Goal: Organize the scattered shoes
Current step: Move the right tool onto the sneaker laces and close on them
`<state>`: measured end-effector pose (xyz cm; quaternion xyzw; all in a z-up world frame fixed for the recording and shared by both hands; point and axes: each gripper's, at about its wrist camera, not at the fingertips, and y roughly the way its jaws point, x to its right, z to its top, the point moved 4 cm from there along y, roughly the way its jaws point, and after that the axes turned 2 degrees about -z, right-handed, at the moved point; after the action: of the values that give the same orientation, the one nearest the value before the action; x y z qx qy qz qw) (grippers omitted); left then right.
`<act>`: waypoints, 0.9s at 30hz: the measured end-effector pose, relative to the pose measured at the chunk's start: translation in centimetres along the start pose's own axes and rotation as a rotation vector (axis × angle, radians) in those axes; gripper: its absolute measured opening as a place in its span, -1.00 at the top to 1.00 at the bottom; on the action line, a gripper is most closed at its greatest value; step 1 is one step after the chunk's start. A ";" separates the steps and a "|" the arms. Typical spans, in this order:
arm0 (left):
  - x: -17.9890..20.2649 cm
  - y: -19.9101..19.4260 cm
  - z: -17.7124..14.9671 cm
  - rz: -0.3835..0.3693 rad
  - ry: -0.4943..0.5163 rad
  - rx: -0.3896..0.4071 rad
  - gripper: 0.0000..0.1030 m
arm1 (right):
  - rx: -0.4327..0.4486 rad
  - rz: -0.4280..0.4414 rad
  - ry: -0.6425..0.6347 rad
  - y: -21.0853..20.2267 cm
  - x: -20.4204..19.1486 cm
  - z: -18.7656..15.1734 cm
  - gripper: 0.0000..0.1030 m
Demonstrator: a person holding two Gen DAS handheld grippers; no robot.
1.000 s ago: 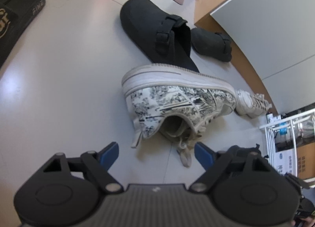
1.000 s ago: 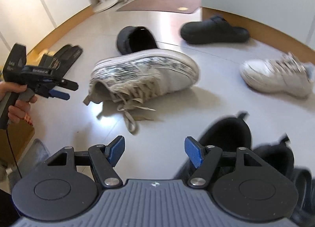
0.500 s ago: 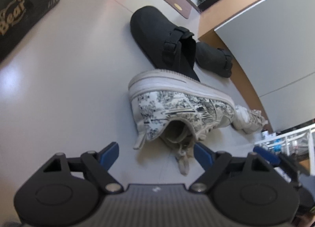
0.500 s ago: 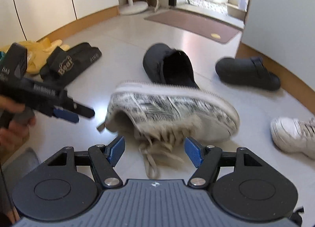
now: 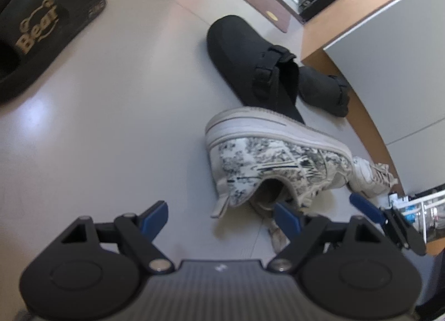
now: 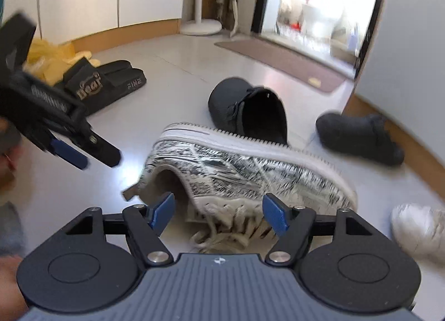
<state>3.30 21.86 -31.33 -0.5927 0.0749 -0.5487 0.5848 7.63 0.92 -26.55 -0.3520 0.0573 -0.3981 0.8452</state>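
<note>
A white sneaker with a black print (image 5: 278, 159) (image 6: 250, 170) lies on its side on the pale floor, sole away from me and opening toward both grippers. My left gripper (image 5: 221, 216) (image 6: 91, 154) hovers open just short of the heel, with nothing between its fingers. My right gripper (image 6: 219, 212) is close over the laces. Its jaws are opening, and the laces and tongue lie between the blue pads without being pressed. One blue pad of the right gripper's fingers (image 5: 364, 205) shows at the right of the left wrist view.
A black clog (image 5: 250, 70) (image 6: 244, 106) lies right behind the sneaker, a second one (image 6: 358, 137) by the baseboard. A white sneaker (image 6: 417, 226) is at the right. Black "Bear" slides (image 6: 103, 84) and yellow slippers (image 6: 52, 53) sit far left. A brown mat (image 6: 278, 59) lies at the doorway.
My right gripper has swung in close over the printed sneaker's laces, and its jaws stand wider. My left gripper has stayed by the heel, rolling slightly.
</note>
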 end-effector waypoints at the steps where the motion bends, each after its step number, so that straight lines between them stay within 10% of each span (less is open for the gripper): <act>1: -0.3 -0.2 -0.2 -0.004 -0.016 -0.004 -0.65 | 0.015 -0.018 -0.021 0.3 -0.1 -0.1 -0.53; 22: -1.6 -0.1 0.0 0.034 -0.086 0.001 -0.65 | -0.006 -0.098 -0.169 3.7 -1.2 -1.6 -0.50; 27: -2.0 -0.6 -0.4 0.043 -0.098 0.002 -0.65 | -0.010 -0.053 -0.169 3.4 -1.7 -1.6 0.34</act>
<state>1.95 23.26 -32.09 -0.6164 0.0583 -0.5066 0.6001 8.00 2.76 -30.29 -0.3899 -0.0218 -0.3888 0.8344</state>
